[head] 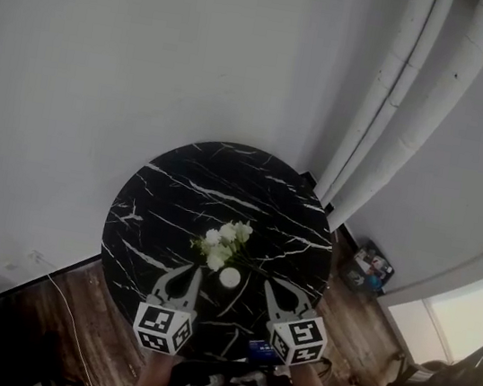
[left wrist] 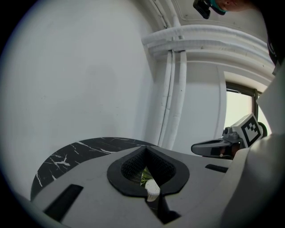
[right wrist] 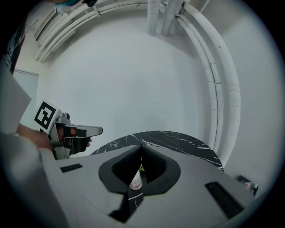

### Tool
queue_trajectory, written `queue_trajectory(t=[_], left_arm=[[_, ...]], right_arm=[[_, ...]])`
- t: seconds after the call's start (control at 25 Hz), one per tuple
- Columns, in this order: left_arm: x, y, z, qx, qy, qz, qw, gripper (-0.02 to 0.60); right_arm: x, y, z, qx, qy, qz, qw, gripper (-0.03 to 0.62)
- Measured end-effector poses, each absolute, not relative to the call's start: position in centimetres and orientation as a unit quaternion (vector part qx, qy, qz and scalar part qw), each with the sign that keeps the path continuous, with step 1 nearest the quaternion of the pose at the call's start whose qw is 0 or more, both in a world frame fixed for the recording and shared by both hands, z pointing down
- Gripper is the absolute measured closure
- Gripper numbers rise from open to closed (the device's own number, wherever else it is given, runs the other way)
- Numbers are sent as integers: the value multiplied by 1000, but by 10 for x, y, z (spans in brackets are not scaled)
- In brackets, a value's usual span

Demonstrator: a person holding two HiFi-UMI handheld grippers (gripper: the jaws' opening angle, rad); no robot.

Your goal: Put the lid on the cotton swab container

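- Left gripper [head: 188, 272]: jaws closed together, nothing held.
- Right gripper [head: 270, 288]: jaws closed together, nothing held.
- White container [head: 229, 277] stands on the table [head: 177, 196] between both grippers' tips, with flowers [head: 222, 244] just beyond.

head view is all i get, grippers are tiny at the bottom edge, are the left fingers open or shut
Observer: Shut. In the left gripper view the left gripper has its fingers meeting, gripping nothing.
Operator: and the right one
Observer: The right gripper is shut too, empty in its own view.
Operator: that white container between them, any markings
Observer: Yes, the right gripper view shows a printed label on the container.
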State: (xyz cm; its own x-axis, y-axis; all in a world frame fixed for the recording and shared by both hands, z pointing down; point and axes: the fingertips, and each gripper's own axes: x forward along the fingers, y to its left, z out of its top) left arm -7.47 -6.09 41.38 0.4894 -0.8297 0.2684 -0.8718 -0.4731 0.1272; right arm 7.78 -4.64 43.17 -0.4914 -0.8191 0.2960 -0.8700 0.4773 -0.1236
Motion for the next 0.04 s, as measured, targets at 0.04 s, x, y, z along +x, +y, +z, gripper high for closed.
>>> queue_trajectory(t=[0.04], left_arm=[[-75,-62,414,854,-498,83,126,568]], right_arm=[[80,-48,433,496,-853,129,98,576]])
